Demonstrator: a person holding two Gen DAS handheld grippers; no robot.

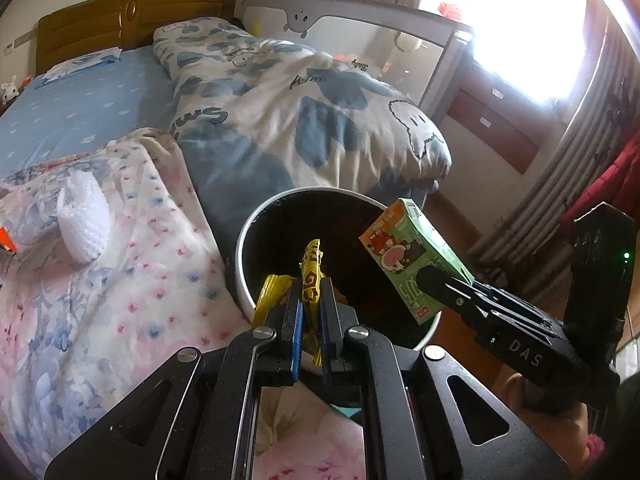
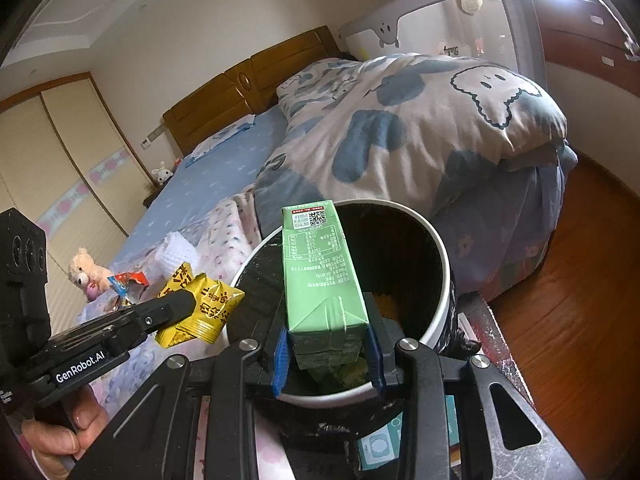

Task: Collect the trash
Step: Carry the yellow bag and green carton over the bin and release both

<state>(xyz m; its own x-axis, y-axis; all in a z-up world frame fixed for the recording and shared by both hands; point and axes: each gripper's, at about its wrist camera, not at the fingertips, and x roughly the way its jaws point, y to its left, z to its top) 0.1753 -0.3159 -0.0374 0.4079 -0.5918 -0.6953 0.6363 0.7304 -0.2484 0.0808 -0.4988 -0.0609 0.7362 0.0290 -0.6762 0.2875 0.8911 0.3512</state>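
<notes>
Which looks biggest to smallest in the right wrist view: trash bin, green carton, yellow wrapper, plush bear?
1. Trash bin
2. Green carton, though it sits nearest the camera, so its apparent size is inflated
3. Yellow wrapper
4. Plush bear, farther back on the bed, so true size is unsure

You held a yellow wrapper (image 1: 311, 280) and a green carton (image 2: 320, 268) over a white-rimmed black bin (image 2: 438, 240), beside a blue-blotched white quilt (image 1: 304, 112)
</notes>
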